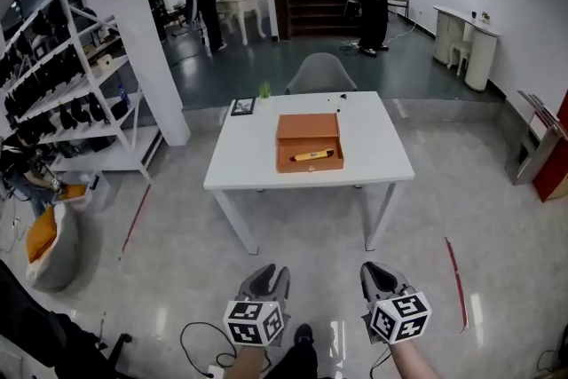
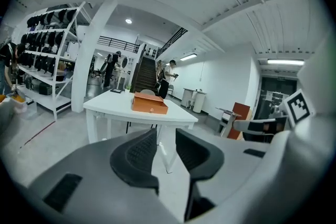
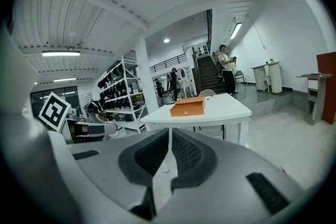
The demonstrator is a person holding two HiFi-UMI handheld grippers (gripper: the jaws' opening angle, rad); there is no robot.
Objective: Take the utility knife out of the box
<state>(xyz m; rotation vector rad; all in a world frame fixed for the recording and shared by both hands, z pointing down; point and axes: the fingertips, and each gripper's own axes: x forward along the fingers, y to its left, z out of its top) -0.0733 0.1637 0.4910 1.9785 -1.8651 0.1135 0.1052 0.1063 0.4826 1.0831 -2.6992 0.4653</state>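
An open orange box (image 1: pixel 309 142) sits mid-way on a white table (image 1: pixel 373 146) well ahead of me. Inside its tray lies a yellow utility knife (image 1: pixel 314 156). Both grippers hang low over the floor, far short of the table. My left gripper (image 1: pixel 266 272) is open with nothing between its jaws; in the left gripper view, floor shows through the gap of the left gripper (image 2: pixel 166 139) and the box (image 2: pixel 149 104) stands far off. My right gripper (image 1: pixel 377 271) is shut and empty; the right gripper view shows the right gripper (image 3: pixel 170 136) with pads almost meeting, below the box (image 3: pixel 187 107).
A grey chair (image 1: pixel 320 71) stands behind the table. A small framed picture (image 1: pixel 241 106) and a little plant (image 1: pixel 264 90) sit at the table's far left corner. White shelving (image 1: pixel 71 84) lines the left side. People stand at the back near the stairs. Cables lie by my feet.
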